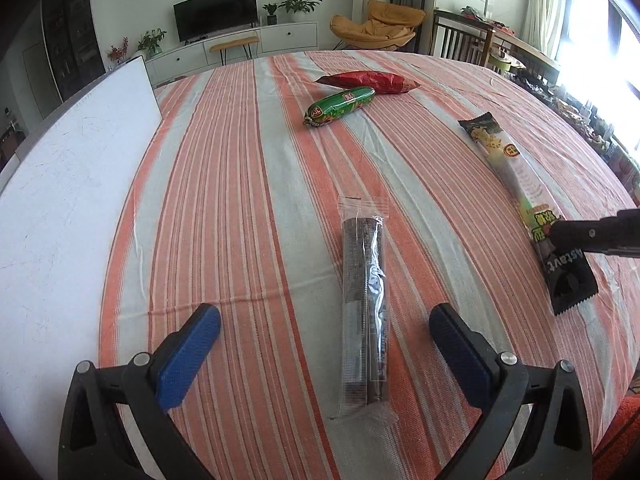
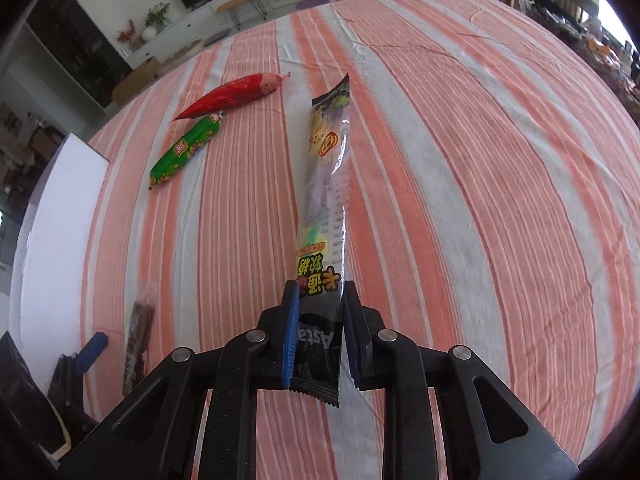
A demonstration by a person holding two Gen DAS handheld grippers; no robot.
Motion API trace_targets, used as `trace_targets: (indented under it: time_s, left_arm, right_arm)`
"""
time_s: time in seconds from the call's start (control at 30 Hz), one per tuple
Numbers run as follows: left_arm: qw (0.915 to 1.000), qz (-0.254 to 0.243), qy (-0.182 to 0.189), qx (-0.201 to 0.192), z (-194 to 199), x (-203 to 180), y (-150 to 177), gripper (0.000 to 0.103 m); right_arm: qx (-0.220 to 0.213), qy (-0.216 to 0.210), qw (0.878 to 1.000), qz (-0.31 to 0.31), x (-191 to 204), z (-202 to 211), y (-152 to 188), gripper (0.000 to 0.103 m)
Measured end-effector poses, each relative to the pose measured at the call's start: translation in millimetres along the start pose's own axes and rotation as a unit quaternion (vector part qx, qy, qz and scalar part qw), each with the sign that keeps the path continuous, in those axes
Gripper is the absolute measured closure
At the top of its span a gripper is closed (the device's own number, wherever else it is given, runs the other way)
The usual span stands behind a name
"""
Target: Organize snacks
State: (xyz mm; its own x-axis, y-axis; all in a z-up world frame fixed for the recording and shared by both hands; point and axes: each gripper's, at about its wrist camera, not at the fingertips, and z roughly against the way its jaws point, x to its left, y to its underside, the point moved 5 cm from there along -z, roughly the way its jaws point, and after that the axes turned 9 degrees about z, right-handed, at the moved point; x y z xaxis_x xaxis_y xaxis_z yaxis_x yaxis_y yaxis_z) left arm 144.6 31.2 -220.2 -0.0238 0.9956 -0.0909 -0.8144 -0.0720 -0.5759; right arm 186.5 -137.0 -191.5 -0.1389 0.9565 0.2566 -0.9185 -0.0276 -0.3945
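My right gripper (image 2: 319, 294) is shut on the near end of a long candy stick packet (image 2: 328, 184), which points away over the striped cloth; it also shows in the left wrist view (image 1: 516, 184) with the right gripper (image 1: 560, 236) on it. My left gripper (image 1: 325, 320) is open and empty, its blue pads either side of a clear packet of dark sticks (image 1: 365, 300). That packet also shows in the right wrist view (image 2: 138, 344). A green sausage (image 1: 340, 106) and a red sausage (image 1: 368, 80) lie together at the far side.
A white board (image 1: 68, 184) lies along the table's left side. The table carries an orange and grey striped cloth (image 1: 240, 184). Chairs and a cluttered side table (image 1: 532, 60) stand beyond the far right edge.
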Motion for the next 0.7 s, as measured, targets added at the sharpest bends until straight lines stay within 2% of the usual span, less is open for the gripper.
trace_targets:
  time_s: [0.1,0.13,0.17,0.23,0.37,0.4,0.43,0.5,0.53,0.57,0.6,0.63,0.67,0.7]
  left_arm:
    - [1.0000,0.000,0.000,0.000,0,0,0,0.000]
    - [1.0000,0.000,0.000,0.000,0,0,0,0.000]
    - [1.0000,0.000,0.000,0.000,0,0,0,0.000]
    - [1.0000,0.000,0.002,0.000,0,0,0,0.000]
    - [0.9996,-0.007,0.004,0.027,-2,0,-4,0.002]
    - [0.9996,-0.006,0.002,0.029,-1,0,-5,0.004]
    - [0.9996,-0.004,0.002,0.029,1,1,-5,0.011]
    - [0.9995,-0.013,0.008,0.027,5,-3,-3,0.027]
    - [0.9993,-0.025,0.015,0.025,8,-7,-3,0.045]
    - [0.9988,-0.038,0.022,0.022,11,-10,-2,0.073]
    - [0.9982,-0.049,0.026,0.024,14,-13,0,0.086]
    - [0.9981,-0.052,0.022,0.024,16,-12,1,0.086]
    - [0.9983,-0.043,0.030,0.024,18,-9,2,0.086]
    - [0.9982,-0.026,0.048,0.024,22,-4,4,0.086]
  right_arm:
    - [-0.016,-0.015,1.000,-0.014,4,11,44,0.078]
    - [-0.032,-0.007,0.999,-0.013,5,15,52,0.068]
    - [-0.042,0.004,0.999,-0.010,5,19,56,0.051]
    - [-0.046,0.028,0.998,-0.015,3,25,57,0.032]
    - [-0.052,0.051,0.997,0.015,11,31,22,0.032]
    - [-0.044,0.062,0.997,0.026,13,26,10,0.032]
    - [-0.031,0.071,0.997,0.029,14,18,1,0.032]
    - [-0.006,0.087,0.996,0.020,12,-3,-17,0.033]
    - [0.004,0.095,0.995,0.018,11,-13,-20,0.033]
    - [0.011,0.098,0.995,0.018,12,-22,-22,0.032]
    - [0.000,0.120,0.992,0.035,15,-23,-24,0.036]
    - [0.000,0.146,0.988,0.059,20,-26,-23,0.072]
    - [-0.011,0.157,0.985,0.073,24,-23,-22,0.078]
    - [-0.013,0.148,0.986,0.069,25,-20,-17,0.079]
